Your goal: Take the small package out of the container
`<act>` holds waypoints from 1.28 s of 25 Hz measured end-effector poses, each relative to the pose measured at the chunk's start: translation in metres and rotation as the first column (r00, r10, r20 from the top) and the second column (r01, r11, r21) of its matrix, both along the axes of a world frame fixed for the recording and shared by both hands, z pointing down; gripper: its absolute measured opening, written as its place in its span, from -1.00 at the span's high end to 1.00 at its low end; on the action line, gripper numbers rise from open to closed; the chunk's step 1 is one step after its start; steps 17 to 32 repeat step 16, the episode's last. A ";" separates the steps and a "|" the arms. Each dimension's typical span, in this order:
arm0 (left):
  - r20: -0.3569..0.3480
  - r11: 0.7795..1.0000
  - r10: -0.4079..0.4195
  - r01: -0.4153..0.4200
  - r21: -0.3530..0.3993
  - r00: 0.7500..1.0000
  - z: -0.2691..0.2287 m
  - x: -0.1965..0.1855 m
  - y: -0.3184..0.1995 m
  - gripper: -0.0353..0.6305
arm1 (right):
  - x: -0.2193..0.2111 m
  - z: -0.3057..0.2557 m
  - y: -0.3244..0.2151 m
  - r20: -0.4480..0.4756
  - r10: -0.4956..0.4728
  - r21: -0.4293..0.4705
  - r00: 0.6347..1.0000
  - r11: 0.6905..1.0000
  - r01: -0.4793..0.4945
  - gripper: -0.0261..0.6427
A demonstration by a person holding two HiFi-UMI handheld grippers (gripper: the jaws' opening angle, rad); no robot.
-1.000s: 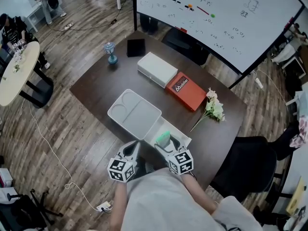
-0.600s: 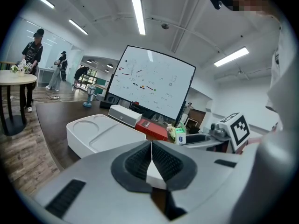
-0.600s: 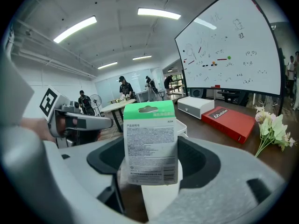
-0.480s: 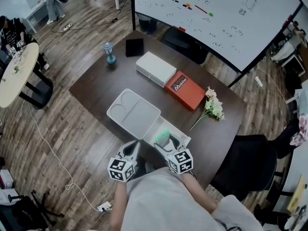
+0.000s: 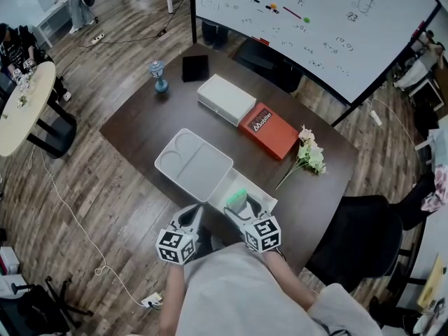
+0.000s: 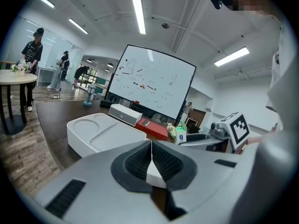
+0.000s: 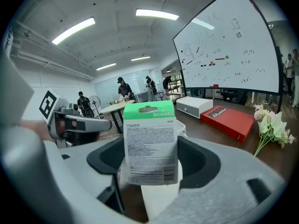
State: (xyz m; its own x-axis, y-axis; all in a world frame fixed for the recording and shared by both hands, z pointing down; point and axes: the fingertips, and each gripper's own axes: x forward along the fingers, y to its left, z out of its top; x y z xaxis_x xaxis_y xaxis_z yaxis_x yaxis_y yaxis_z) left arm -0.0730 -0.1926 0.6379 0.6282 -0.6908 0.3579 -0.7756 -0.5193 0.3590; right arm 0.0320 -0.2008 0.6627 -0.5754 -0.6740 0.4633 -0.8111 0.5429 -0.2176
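Observation:
A small package (image 7: 150, 143) with a green top and printed white back stands upright between the pads of my right gripper (image 7: 150, 149), which is shut on it. In the head view the package (image 5: 237, 199) sits just over the open white container (image 5: 267, 202) at the table's near edge, held by the right gripper (image 5: 240, 207). The container's lid (image 5: 194, 165) lies flipped open to the left. My left gripper (image 5: 191, 220) is beside the lid's near corner. Its jaws (image 6: 151, 144) are shut with nothing between them.
Farther back on the dark table are a white box (image 5: 226, 99), a red box (image 5: 269, 130), a bunch of pale flowers (image 5: 308, 156), a small blue ornament (image 5: 160, 75) and a black square item (image 5: 195, 68). A black chair (image 5: 357, 243) stands at the right.

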 end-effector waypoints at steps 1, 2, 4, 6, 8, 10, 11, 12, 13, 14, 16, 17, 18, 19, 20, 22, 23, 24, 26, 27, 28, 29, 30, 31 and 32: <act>0.000 1.000 -0.001 0.001 -0.001 1.000 0.000 0.000 0.000 0.88 | 0.000 0.000 0.000 0.002 0.002 -0.001 1.000 1.000 -0.002 -0.14; 0.000 1.000 -0.002 0.002 -0.001 1.000 0.000 -0.001 0.000 0.88 | 0.000 -0.001 -0.001 0.005 0.005 -0.001 1.000 1.000 -0.005 -0.14; 0.000 1.000 -0.003 0.003 0.000 1.000 -0.001 -0.001 -0.001 0.88 | 0.000 -0.002 -0.001 0.009 0.007 0.000 1.000 1.000 -0.007 -0.14; -0.001 1.000 -0.003 0.003 0.000 1.000 -0.001 -0.001 0.000 0.88 | 0.000 -0.001 -0.001 0.010 0.009 0.001 1.000 1.000 -0.009 -0.14; -0.001 1.000 -0.002 0.002 0.000 1.000 -0.001 -0.002 0.001 0.88 | 0.000 -0.001 -0.001 0.008 0.012 0.001 1.000 1.000 -0.012 -0.14; 0.000 1.000 -0.001 0.001 0.000 1.000 -0.001 -0.002 0.001 0.88 | 0.000 -0.001 0.000 0.007 0.012 0.001 1.000 1.000 -0.012 -0.14; 0.000 1.000 -0.001 0.001 0.001 1.000 -0.001 -0.002 0.001 0.88 | 0.000 -0.001 0.000 0.007 0.012 0.001 1.000 1.000 -0.012 -0.14; 0.000 1.000 -0.001 0.001 0.001 1.000 -0.001 -0.002 0.001 0.88 | -0.001 -0.001 0.000 0.006 0.011 0.001 1.000 1.000 -0.011 -0.14; 0.000 1.000 -0.002 0.002 0.001 1.000 -0.001 -0.002 0.001 0.88 | 0.000 -0.001 -0.001 0.005 0.010 0.001 1.000 1.000 -0.010 -0.14; 0.000 1.000 -0.002 0.002 0.000 1.000 -0.001 -0.002 0.001 0.88 | 0.000 -0.001 0.000 0.004 0.009 0.001 1.000 1.000 -0.009 -0.14; 0.000 1.000 -0.002 0.002 0.000 1.000 -0.001 -0.001 0.001 0.88 | 0.001 0.000 0.000 0.000 0.009 0.001 1.000 1.000 -0.009 -0.14; 0.000 1.000 -0.002 0.002 0.000 1.000 -0.001 -0.001 0.001 0.88 | 0.001 0.000 0.000 0.000 0.009 0.001 1.000 1.000 -0.009 -0.14; 0.000 1.000 -0.002 0.002 0.000 1.000 -0.001 -0.001 0.001 0.88 | 0.001 0.000 0.000 0.000 0.009 0.001 1.000 1.000 -0.009 -0.14; 0.000 1.000 -0.002 0.002 0.000 1.000 -0.001 -0.001 0.001 0.88 | 0.001 0.000 0.000 0.000 0.009 0.001 1.000 1.000 -0.009 -0.14; 0.000 1.000 -0.002 0.002 0.000 1.000 -0.001 -0.001 0.001 0.88 | 0.001 0.000 0.000 0.000 0.009 0.001 1.000 1.000 -0.009 -0.14; 0.000 1.000 -0.002 0.002 0.000 1.000 -0.001 -0.001 0.001 0.88 | 0.001 0.000 0.000 0.000 0.009 0.001 1.000 1.000 -0.009 -0.14; 0.000 1.000 -0.002 0.002 0.000 1.000 -0.001 -0.001 0.001 0.88 | 0.001 0.000 0.000 0.000 0.009 0.001 1.000 1.000 -0.009 -0.14; 0.000 1.000 -0.002 0.002 0.000 1.000 -0.001 -0.001 0.001 0.88 | 0.001 0.000 0.000 0.000 0.009 0.001 1.000 1.000 -0.009 -0.14; 0.000 1.000 -0.002 0.002 0.000 1.000 -0.001 -0.001 0.001 0.88 | 0.001 0.000 0.000 0.000 0.009 0.001 1.000 1.000 -0.009 -0.14; 0.000 1.000 -0.002 0.002 0.000 1.000 -0.001 -0.001 0.001 0.88 | 0.001 0.000 0.000 0.000 0.009 0.001 1.000 1.000 -0.009 -0.14; 0.000 1.000 -0.002 0.002 0.000 1.000 -0.001 -0.001 0.001 0.88 | 0.001 0.000 0.000 0.000 0.009 0.001 1.000 1.000 -0.009 -0.14; 0.000 1.000 -0.002 0.002 0.000 1.000 -0.001 -0.001 0.001 0.88 | 0.001 0.000 0.000 0.000 0.009 0.001 1.000 1.000 -0.009 -0.14; 0.000 1.000 -0.002 0.002 0.000 1.000 -0.001 -0.001 0.001 0.88 | 0.001 0.000 0.000 0.000 0.009 0.001 1.000 1.000 -0.009 -0.14; 0.000 1.000 -0.002 0.002 0.000 1.000 -0.001 -0.001 0.001 0.88 | 0.001 0.000 0.000 0.000 0.009 0.001 1.000 1.000 -0.009 -0.14; 0.000 1.000 -0.002 0.002 0.000 1.000 -0.001 -0.001 0.001 0.88 | 0.001 0.000 0.000 0.000 0.009 0.001 1.000 1.000 -0.009 -0.14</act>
